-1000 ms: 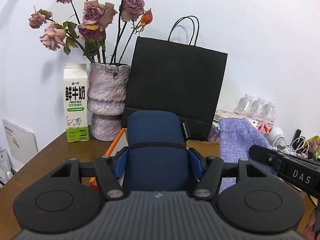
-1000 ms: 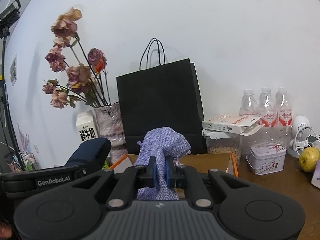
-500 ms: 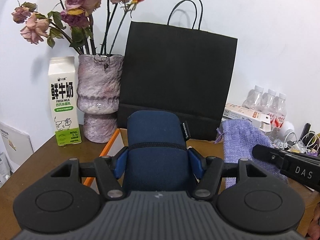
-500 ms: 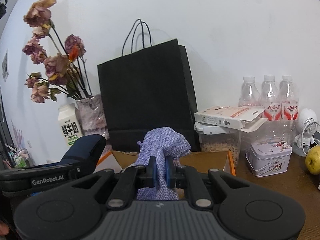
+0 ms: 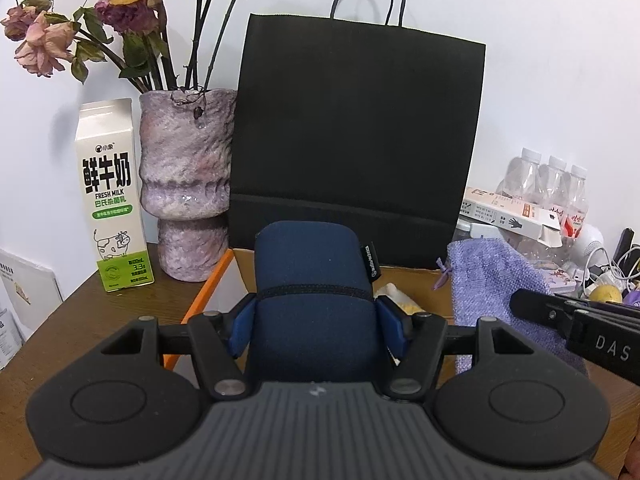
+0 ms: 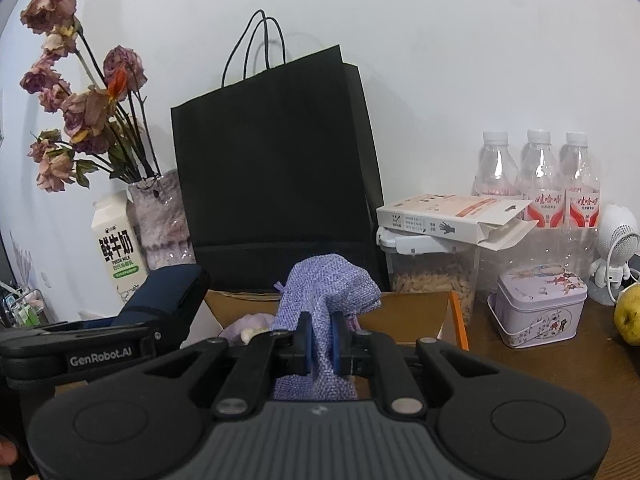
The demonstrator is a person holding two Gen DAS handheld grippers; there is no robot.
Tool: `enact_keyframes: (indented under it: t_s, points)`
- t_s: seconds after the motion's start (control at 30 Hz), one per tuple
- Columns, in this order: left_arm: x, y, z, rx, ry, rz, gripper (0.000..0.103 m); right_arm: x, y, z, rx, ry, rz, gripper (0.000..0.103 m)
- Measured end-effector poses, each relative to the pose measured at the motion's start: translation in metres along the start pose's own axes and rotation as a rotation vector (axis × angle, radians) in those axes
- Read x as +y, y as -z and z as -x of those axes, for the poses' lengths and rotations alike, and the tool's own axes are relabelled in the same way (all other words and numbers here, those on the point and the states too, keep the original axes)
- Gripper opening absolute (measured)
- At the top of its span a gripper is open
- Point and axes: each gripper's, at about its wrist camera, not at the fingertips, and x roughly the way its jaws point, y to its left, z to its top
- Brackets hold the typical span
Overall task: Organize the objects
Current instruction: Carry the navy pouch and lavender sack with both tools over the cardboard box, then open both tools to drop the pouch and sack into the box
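Above the open cardboard box (image 6: 404, 314) — left gripper (image 5: 316, 320) clamped on one navy pouch (image 5: 312, 280), right gripper (image 6: 321, 344) pinching one lilac cloth bag (image 6: 328, 284) — three water bottles (image 6: 538, 184) behind.

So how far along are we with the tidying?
Midway, I'd judge. Something pale purple and yellow already lies in the cardboard box. In hand: left gripper holds a navy pouch, right gripper a lilac woven pouch, both above the box. Left: setting both down.
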Motion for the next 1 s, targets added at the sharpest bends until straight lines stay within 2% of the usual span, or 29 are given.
enact_keyframes:
  t_s: [0.1,0.17,0.23,0.27,0.3,0.33,0.37,0.4,0.43,0.5,0.53,1.0]
  points:
    - [-0.001,0.001,-0.002,0.0,0.005,-0.007,0.065,0.001,0.002,-0.003,0.006,0.0,0.002,0.009]
    - [-0.001,0.001,-0.004,0.003,0.005,-0.011,0.067,0.001,0.003,-0.004,0.01,0.0,0.002,0.014]
    - [-0.002,0.002,-0.004,0.001,-0.008,-0.014,0.076,0.001,0.004,-0.006,0.016,0.008,0.003,0.023]
    - [-0.001,0.002,-0.003,-0.009,-0.015,-0.012,0.09,0.001,0.004,-0.006,0.015,0.023,0.001,0.029]
    - [-0.001,0.001,-0.001,-0.024,-0.025,-0.006,0.103,0.001,0.004,-0.006,0.015,0.034,0.0,0.043]
    - [0.0,0.001,0.002,-0.047,-0.036,-0.001,0.103,0.0,0.003,-0.006,0.013,0.04,-0.004,0.06]
    - [0.0,0.0,0.004,-0.061,-0.047,0.002,0.103,-0.001,0.003,-0.005,0.01,0.044,-0.008,0.068]
    - [0.001,-0.001,0.005,-0.064,-0.054,0.004,0.103,-0.002,0.003,-0.005,0.009,0.054,-0.008,0.083]
    - [0.002,-0.002,0.005,-0.062,-0.055,0.008,0.103,-0.001,0.003,-0.006,0.009,0.066,-0.004,0.092]
    - [0.003,-0.003,0.004,-0.059,-0.056,0.018,0.103,0.0,0.003,-0.006,0.007,0.082,0.009,0.095]
    - [0.004,-0.003,0.004,-0.056,-0.058,0.018,0.103,0.0,0.003,-0.006,0.01,0.086,0.012,0.101]
    - [0.002,-0.002,0.009,-0.057,-0.066,0.009,0.103,0.005,0.003,-0.002,0.026,0.091,0.036,0.103]
